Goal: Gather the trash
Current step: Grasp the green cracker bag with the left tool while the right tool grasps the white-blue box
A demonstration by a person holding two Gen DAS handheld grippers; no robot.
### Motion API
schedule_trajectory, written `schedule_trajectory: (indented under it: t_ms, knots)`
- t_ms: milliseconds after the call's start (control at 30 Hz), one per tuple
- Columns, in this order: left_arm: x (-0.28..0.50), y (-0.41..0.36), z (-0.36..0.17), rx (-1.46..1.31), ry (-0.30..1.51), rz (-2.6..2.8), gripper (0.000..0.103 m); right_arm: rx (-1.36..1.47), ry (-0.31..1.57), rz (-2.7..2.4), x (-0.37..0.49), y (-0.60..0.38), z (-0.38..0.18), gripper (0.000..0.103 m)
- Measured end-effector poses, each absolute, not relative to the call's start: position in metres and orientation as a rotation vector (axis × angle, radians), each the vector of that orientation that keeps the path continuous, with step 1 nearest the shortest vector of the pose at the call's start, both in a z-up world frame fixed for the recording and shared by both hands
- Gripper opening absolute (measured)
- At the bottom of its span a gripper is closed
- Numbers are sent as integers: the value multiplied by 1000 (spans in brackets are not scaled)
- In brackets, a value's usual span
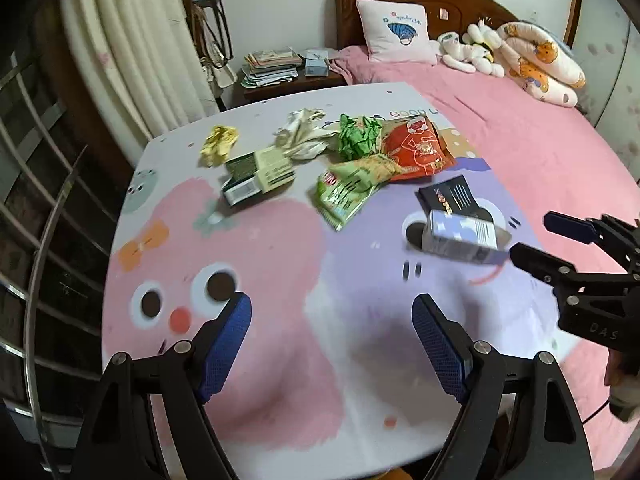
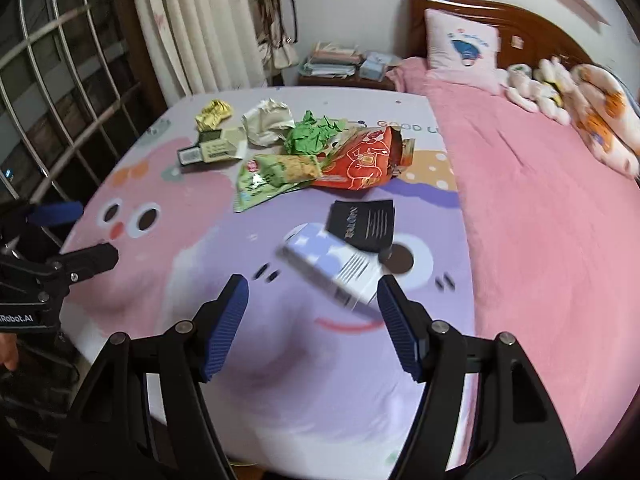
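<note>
The right gripper [image 2: 312, 320], jaws open and empty, sits just short of the blurred, seemingly slantwise white box [image 2: 332, 268]; the open left gripper [image 1: 332, 344] is farther.

A home bedroom: pink-sheeted bed [image 1: 520, 140], wooden headboard [image 1: 452, 4], pillow [image 1: 394, 32], soft toys [image 1: 472, 50], curtains [image 1: 132, 40].

Black left gripper [image 1: 332, 320], blue ribbed pads [image 1: 230, 344], silver screws.

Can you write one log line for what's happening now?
step: approach | left gripper: open, empty | right gripper: open, empty | nearest: white-and-blue cardboard box | trash: on table
</note>
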State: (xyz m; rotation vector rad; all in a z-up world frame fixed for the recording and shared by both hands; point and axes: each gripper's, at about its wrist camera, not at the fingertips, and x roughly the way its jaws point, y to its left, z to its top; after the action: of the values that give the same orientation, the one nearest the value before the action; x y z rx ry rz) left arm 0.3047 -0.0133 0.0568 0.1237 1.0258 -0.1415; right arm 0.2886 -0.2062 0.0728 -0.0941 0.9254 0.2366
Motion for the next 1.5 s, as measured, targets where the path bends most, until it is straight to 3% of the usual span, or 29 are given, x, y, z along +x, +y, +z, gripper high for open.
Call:
schedule_trajectory:
  t_ms: [433,733,1500]
  knots:
    - [399,-57,11,177,1097,-116,85,-297,1038,453,366,-198,-8,63]
    - [434,-64,-9,236,1121,-130,85,-318,1070,588,372,-190,-20,35]
    - [532,-97,-55,367,1201,-224,84,34,1067,441,429,-235,7,34]
